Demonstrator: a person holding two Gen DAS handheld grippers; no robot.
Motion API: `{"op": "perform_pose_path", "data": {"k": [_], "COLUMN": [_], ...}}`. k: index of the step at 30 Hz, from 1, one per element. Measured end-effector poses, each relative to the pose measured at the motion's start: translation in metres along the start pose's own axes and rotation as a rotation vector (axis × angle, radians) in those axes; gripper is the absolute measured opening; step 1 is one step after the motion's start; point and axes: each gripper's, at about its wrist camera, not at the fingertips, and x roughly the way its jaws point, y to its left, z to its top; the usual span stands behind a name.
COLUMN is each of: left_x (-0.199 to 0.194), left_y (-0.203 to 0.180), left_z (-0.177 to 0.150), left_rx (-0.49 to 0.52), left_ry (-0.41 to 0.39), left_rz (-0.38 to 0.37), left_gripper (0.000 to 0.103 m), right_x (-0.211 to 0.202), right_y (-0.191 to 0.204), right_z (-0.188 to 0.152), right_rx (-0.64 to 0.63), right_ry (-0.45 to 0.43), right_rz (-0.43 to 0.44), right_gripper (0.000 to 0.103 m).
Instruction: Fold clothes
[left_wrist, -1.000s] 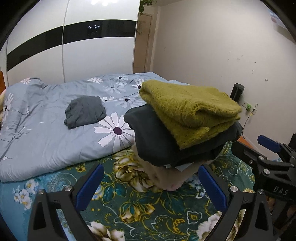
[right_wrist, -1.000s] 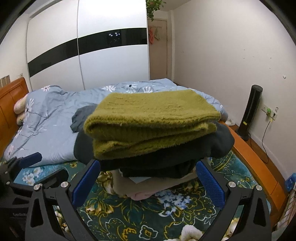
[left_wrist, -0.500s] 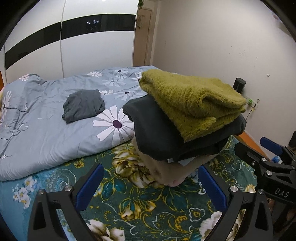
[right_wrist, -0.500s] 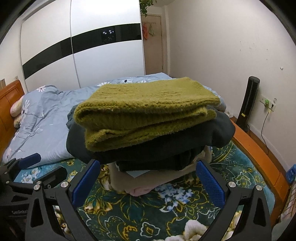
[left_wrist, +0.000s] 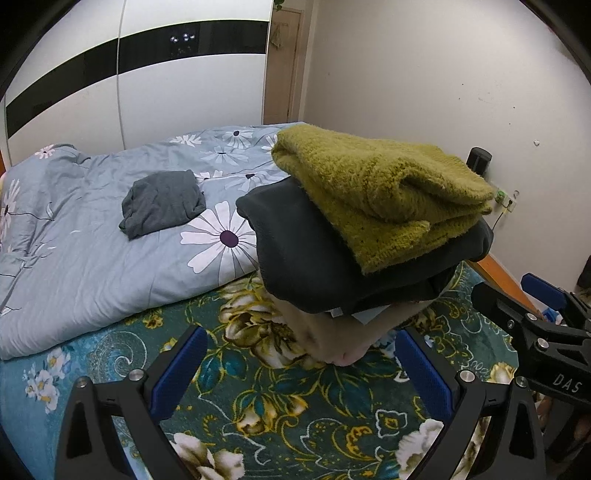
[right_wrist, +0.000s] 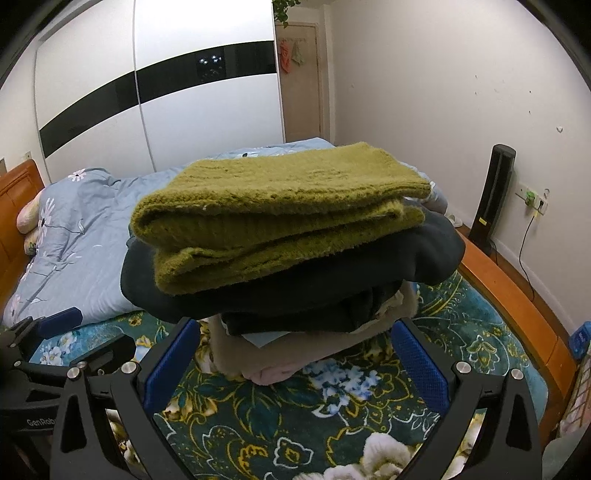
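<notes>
Clothes lie in two places on the bed (left_wrist: 258, 398). A folded stack (right_wrist: 291, 254) sits on the near floral cover, straight ahead of both grippers: an olive knit (right_wrist: 280, 206) on top, a dark garment (left_wrist: 306, 254) under it, pale pieces at the bottom. Its long axis runs left to right across the right wrist view; in the left view it is seen corner-on. The other item, a small grey garment (left_wrist: 162, 203), lies well apart to the far left on the blue quilt (left_wrist: 92, 266), and I cannot tell whether it is folded or only bunched.

The left gripper (left_wrist: 301, 369) and the right gripper (right_wrist: 295, 363) both stand spread wide and hold nothing, their blue pads framing the foot of the stack without touching it. The left gripper is the nearer one to the grey garment.

This could be a finished stack with one piece left, or everything folded; the pictures do not settle which.
</notes>
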Motion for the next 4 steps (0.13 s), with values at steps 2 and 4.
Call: {"op": "perform_pose_path", "data": {"k": [2, 4], "left_x": [0.0002, -0.0009], "left_y": [-0.0006, -0.0014], "left_z": [-0.0002, -0.001], "left_rx": [0.004, 0.012], "left_ry": [0.003, -0.001], "left_rz": [0.002, 0.007], "left_gripper": [0.103, 0.103], "right_x": [0.0003, 0.0005], "right_y": [-0.0007, -0.0013], "right_z": [-0.0008, -0.0016], "right_rx": [0.002, 0.005], "right_ry": [0.003, 0.007], "right_rz": [0.002, 0.003], "right_gripper": [0.103, 0.103]}}
